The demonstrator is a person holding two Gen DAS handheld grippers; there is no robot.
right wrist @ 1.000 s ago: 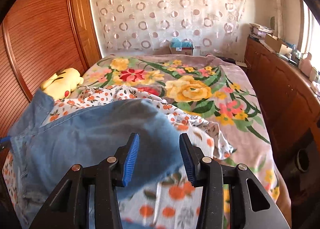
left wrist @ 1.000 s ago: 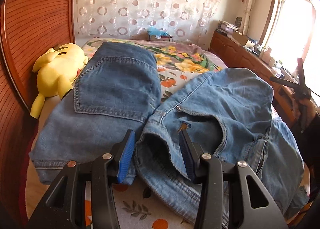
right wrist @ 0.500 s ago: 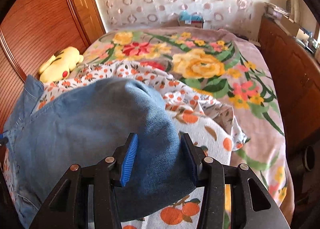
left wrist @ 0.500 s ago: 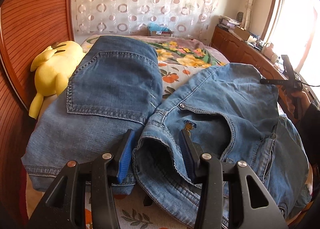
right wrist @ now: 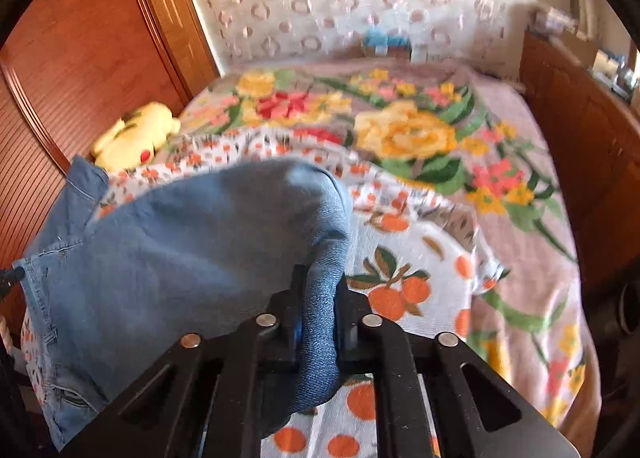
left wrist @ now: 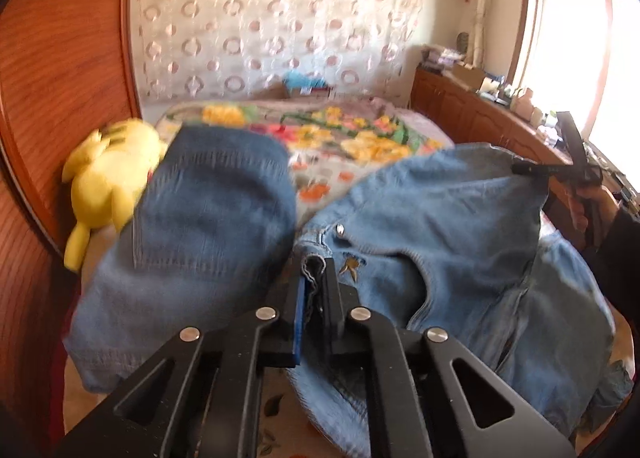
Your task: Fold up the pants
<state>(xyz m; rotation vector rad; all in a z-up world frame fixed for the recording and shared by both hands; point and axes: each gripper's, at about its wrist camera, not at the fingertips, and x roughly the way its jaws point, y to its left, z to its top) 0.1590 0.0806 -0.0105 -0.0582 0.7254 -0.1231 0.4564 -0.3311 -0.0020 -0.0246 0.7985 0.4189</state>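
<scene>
My left gripper [left wrist: 316, 290] is pinched tight on the waistband of the blue pants [left wrist: 440, 242], right by the metal button [left wrist: 340, 229] and the zipper. My right gripper [right wrist: 318, 298] is squeezed on a thick bunch of the same pants [right wrist: 180, 258], with the cloth pressed between its 2 black fingers. The pants lie spread on the bed [right wrist: 520, 162], over a white sheet with oranges [right wrist: 404, 282] printed on it. My left camera shows things my right one does not: a back pocket on the left half of the pants, the open front on the right half, and a bright window [left wrist: 568, 30] on the far right. It also shows my right gripper [left wrist: 540, 170] from far off, holding the far edge of the pants, with my right hand [left wrist: 588, 210] behind it. My right camera shows more of the big flower blanket [right wrist: 404, 130] and the wood cabinet [right wrist: 580, 130] beside the bed. Both cameras show the yellow plush toy [left wrist: 108, 174] by the wood wall [left wrist: 60, 70]. Half a second ago both my grippers were wide open, with the pants sitting loose between the blue pads. Now both have closed on the cloth. The pictures are blurry now.
</scene>
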